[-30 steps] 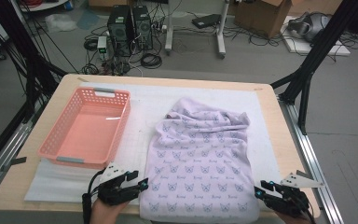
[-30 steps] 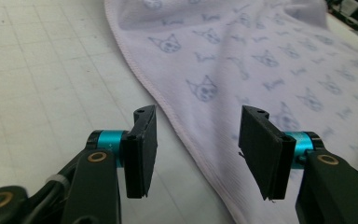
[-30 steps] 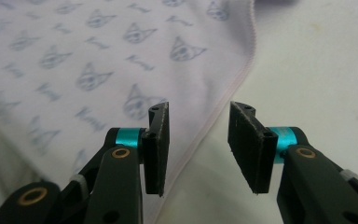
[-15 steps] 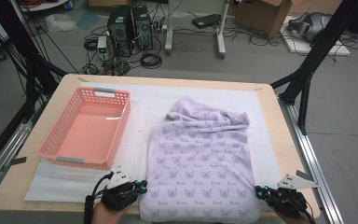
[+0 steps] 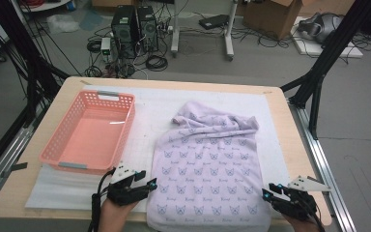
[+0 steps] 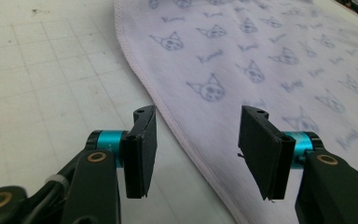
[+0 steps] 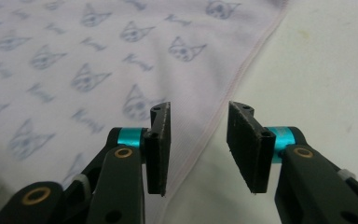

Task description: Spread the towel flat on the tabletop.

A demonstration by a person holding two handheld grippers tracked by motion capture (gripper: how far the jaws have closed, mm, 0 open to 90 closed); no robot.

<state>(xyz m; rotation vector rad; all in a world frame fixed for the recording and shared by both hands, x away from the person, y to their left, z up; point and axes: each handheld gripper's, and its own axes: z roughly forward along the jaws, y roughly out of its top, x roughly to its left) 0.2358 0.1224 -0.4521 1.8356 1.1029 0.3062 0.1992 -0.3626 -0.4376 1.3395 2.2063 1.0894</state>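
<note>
At the far left of the counter [image 5: 38,203] an empty pink basket [image 5: 91,133] sits on the white mat [image 5: 149,104], apart from the work in hand. Just right of it, my left gripper [image 5: 147,185] hovers at the near left edge of the lilac cat-print towel [image 5: 207,179]; in the left gripper view its jaws have just been opening and now stand spread, the towel's stitched hem [image 6: 168,109] running between them, with nothing pinched. The towel lies lengthwise away from me, flat at my end and bunched into folds at the far end. On the right, my right gripper [image 5: 270,193] waits at the opposite near edge, its jaws likewise just reopened and spread, the hem [image 7: 228,93] passing between them ungripped. Each near corner lies directly ahead of its own jaws, equally close, so I judge the next move to be a matched pinch on both sides.
</note>
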